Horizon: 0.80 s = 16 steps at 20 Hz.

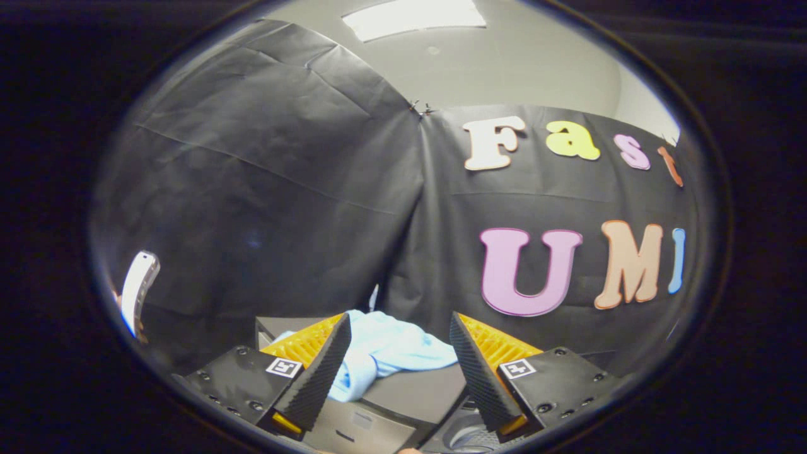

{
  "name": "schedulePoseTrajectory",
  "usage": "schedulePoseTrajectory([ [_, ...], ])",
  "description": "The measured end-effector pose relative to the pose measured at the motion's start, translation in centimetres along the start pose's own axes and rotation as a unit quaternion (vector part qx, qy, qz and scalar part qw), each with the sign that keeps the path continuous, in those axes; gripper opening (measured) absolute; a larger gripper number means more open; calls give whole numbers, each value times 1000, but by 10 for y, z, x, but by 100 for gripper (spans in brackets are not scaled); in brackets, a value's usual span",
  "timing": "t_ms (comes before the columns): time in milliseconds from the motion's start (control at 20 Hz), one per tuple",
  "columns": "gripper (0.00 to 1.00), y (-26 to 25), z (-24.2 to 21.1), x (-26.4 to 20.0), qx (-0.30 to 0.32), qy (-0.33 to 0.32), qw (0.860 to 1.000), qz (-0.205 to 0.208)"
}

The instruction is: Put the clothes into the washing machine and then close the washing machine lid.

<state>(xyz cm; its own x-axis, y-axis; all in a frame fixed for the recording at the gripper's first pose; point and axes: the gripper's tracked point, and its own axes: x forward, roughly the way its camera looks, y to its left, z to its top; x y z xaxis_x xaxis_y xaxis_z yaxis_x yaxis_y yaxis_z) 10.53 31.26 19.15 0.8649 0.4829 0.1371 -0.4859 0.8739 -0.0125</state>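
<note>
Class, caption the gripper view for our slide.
Open claw poised before light-blue cloth lying on the grey washing machine.

- The gripper [398, 372] has two wedge-shaped fingers, each tapering to a point, their inner faces covered in fine ribbed texture.
- Each finger's outer side shows a panel of raised parallel ridges.
- Behind each finger sits a black, blocky mount with angled faces.
- Dark round screws dot the mounts, several on each one.
- A small square white tag with a black pattern marks the top of each mount, close to the finger's base.
</note>
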Motion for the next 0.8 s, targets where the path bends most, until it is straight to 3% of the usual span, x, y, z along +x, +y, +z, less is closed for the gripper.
schedulePoseTrajectory([
  [150,98,22,-1,25,4,13,1000,22],
  [500,98,23,-38,93,-46,93,994,16],
  [800,98,42,-110,131,-2,226,972,71],
])
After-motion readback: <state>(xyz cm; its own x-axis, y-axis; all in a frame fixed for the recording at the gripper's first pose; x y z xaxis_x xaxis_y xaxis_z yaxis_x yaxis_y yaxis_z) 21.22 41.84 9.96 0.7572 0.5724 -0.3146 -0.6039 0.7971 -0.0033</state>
